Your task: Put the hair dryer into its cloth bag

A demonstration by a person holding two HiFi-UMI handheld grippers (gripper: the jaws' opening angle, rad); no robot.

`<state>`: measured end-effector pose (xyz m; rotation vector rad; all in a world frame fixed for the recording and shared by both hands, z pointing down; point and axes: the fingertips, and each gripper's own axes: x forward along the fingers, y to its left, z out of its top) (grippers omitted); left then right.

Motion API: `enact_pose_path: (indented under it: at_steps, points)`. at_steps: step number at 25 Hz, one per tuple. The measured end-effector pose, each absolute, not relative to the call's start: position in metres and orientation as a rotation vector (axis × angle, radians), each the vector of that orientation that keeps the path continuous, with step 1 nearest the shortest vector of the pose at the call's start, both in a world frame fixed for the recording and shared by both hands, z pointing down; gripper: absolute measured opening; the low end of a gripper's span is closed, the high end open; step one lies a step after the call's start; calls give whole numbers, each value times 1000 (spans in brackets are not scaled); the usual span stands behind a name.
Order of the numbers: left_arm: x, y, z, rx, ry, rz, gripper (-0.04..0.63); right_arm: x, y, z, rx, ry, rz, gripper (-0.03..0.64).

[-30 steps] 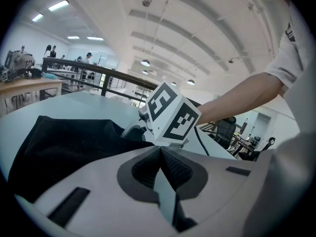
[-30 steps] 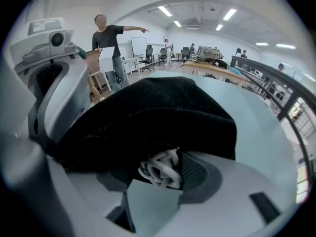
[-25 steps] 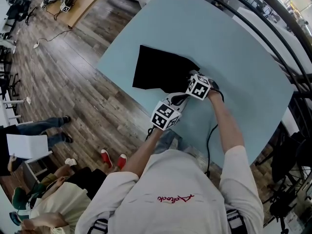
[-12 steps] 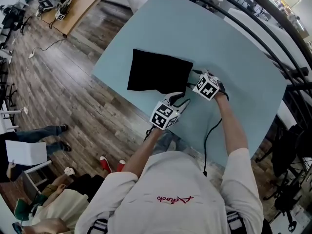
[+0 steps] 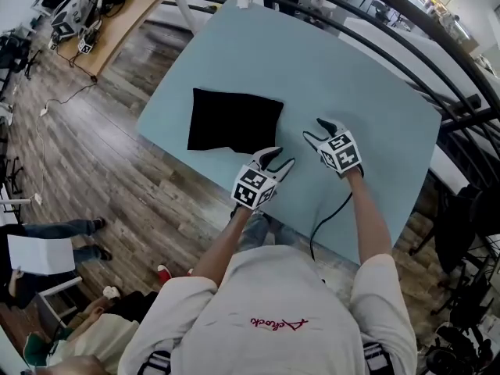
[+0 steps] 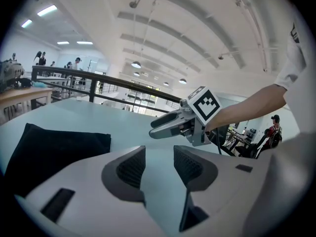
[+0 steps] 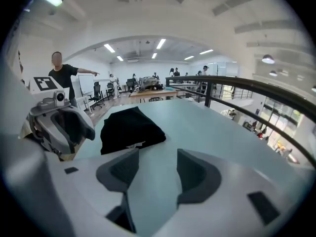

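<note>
Both grippers have pulled back from the black bag (image 5: 234, 120), now just beside it, not touching; bag lies flat and slightly puffed on the pale blue table (image 5: 359, 76); dryer itself is out of sight; left gripper (image 5: 279, 158) opening, right gripper (image 5: 313, 130) closing, nothing between either's jaws.

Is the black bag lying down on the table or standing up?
Lying down. The black bag rests low on the blue table, with nothing holding it up.
</note>
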<state>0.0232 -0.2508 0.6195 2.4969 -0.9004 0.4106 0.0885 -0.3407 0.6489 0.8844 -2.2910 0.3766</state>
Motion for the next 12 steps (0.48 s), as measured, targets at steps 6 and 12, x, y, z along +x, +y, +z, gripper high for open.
enact_pose_path:
  at_steps: [6,12]
  points:
    - [45,-241,604,2502,-920,395,42,112,-319,608,1000,-2435,383,73]
    - [49,-234,587,2504,-998,373,8,127,-291,582,1065,-2548,390,17]
